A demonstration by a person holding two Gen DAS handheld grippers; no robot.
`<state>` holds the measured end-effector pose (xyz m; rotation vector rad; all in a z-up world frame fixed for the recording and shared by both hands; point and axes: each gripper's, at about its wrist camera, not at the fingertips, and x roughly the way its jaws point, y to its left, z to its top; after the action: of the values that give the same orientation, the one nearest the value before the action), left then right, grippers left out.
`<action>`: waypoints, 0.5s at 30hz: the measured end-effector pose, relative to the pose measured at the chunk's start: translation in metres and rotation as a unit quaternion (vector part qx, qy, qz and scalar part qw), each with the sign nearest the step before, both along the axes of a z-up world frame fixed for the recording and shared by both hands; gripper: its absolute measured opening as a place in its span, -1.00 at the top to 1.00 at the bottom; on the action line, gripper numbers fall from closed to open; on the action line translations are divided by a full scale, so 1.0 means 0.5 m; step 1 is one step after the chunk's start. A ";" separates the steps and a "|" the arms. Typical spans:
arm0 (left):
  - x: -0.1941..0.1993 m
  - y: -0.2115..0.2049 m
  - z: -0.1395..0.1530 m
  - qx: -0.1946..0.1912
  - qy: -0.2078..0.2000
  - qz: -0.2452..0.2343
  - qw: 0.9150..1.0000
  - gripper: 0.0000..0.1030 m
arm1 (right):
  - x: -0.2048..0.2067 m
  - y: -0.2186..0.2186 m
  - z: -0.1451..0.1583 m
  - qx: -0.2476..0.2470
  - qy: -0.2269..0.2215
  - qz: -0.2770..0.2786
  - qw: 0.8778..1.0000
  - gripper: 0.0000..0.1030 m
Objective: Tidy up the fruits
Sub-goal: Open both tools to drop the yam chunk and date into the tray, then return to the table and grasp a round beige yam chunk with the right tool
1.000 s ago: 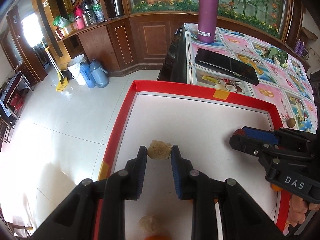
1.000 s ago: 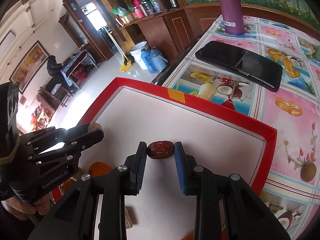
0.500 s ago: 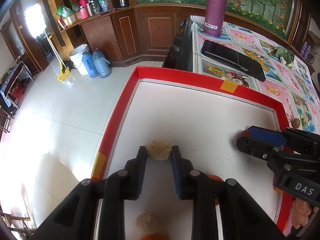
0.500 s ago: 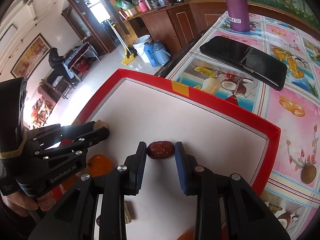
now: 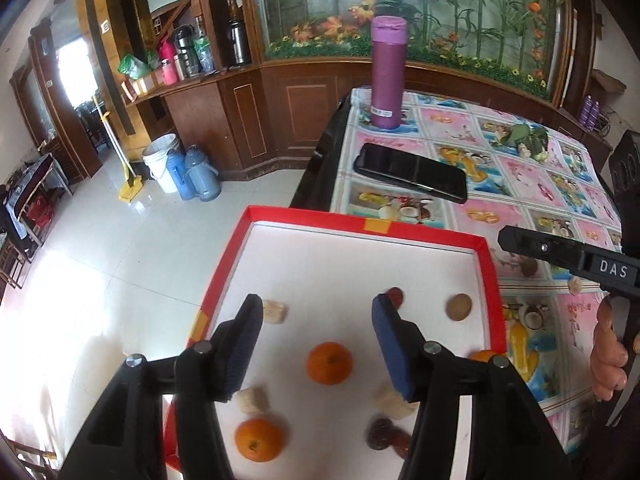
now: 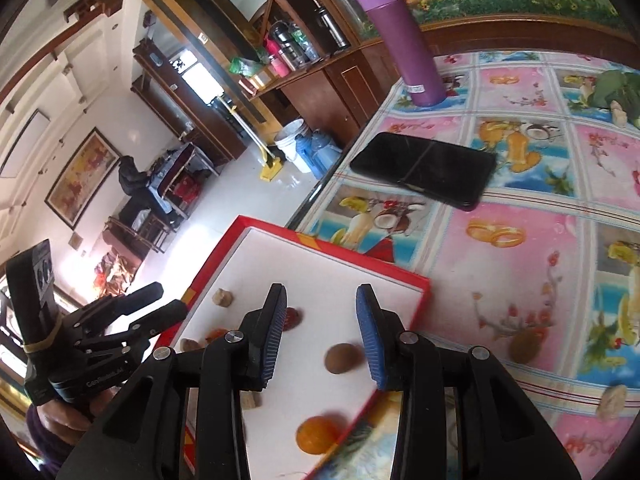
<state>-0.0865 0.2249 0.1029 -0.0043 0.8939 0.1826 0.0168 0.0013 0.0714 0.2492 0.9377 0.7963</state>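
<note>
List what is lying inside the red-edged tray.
In the tray: three oranges, a brown round fruit, red dates and pale chunks. The left gripper covers parts of the tray floor.

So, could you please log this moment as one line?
left gripper: open, empty | right gripper: open, empty | red tray: oranges, dates, beige pieces spread out

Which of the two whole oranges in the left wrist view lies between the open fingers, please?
The farther orange, mid-tray, sits between the left gripper fingers; the other orange lies nearer the camera, by the left finger.
</note>
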 end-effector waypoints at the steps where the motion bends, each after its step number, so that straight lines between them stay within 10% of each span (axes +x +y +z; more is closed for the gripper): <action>1: 0.002 -0.020 0.004 0.001 -0.002 -0.010 1.000 -0.16 | 0.002 -0.026 0.001 0.003 0.000 -0.010 1.000 0.32; 15: 0.073 -0.297 -0.027 0.055 0.016 -0.125 0.991 -0.17 | 0.030 -0.335 -0.012 -0.032 0.018 -0.078 0.996 0.31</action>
<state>-0.0502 0.0765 0.0892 0.2129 0.9060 -0.0022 0.0316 -0.1661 0.0655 0.2780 0.9640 0.6188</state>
